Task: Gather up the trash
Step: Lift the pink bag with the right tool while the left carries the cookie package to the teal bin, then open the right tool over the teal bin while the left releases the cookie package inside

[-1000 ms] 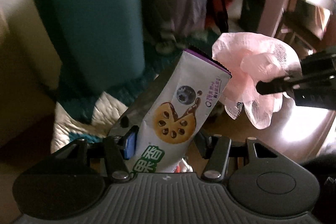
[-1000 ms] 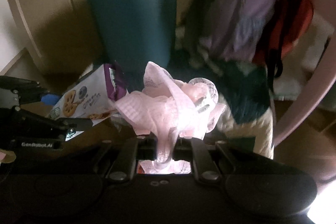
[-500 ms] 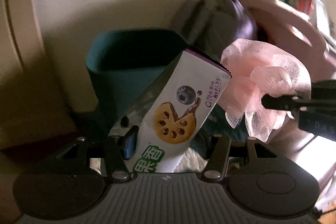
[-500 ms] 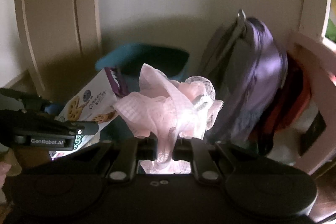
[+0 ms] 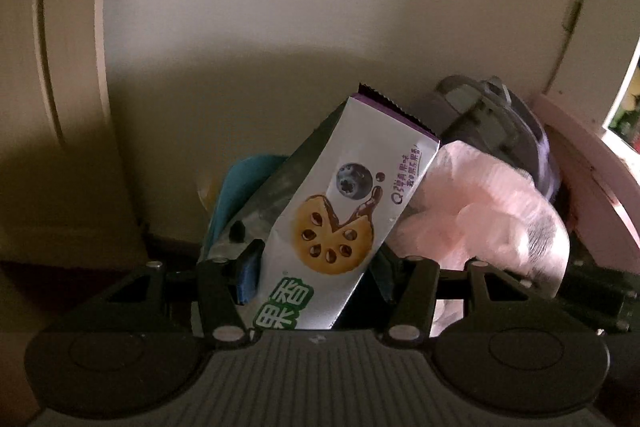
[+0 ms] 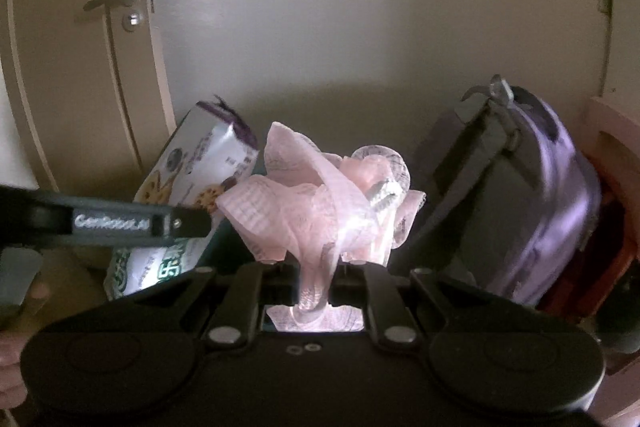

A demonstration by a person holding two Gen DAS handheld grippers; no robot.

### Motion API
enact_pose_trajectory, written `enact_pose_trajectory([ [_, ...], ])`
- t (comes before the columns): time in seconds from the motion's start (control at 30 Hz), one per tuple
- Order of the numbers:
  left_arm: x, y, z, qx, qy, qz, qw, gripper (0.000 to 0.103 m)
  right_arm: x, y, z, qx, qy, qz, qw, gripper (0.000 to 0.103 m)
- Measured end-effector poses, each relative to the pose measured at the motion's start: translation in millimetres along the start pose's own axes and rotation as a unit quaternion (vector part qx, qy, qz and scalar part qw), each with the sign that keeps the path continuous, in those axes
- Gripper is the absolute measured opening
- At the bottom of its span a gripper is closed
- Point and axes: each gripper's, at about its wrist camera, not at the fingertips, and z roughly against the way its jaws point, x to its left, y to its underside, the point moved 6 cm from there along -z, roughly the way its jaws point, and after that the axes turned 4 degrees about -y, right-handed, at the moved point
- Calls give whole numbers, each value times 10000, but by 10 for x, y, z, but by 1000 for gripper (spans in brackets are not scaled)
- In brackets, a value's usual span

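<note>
My left gripper (image 5: 316, 267) is shut on a white cookie wrapper (image 5: 348, 223) with a purple top edge, held upright and tilted right. My right gripper (image 6: 314, 267) is shut on a crumpled pink plastic bag (image 6: 320, 207). The pink bag also shows in the left wrist view (image 5: 484, 219), just right of the wrapper. The wrapper shows in the right wrist view (image 6: 192, 183), left of the bag, with the left gripper's finger (image 6: 120, 223) across it. A teal trash bin (image 5: 244, 183) peeks out behind the wrapper, mostly hidden.
A purple backpack (image 6: 532, 203) leans against the wall at the right, with something red (image 6: 592, 267) behind it. A pink chair frame (image 5: 592, 167) stands at far right. A door with a metal handle (image 6: 116, 1) is at the left.
Both grippers have tilted up and risen with their loads. The teal bin has dropped from full view to a sliver behind the wrapper; the wall and door now fill the views.
</note>
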Motion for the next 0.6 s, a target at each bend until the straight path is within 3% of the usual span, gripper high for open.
enact_pose_trajectory([
  [0.33,-72,-158,-783,289,-283,-299,9987,53,-13,122,-802,523,-24,14,9986,11],
  [0.6,-120,-14,-1242,786,-567,-745,9925,53,-23,337,-1176,1067,-155,23,9942,15],
])
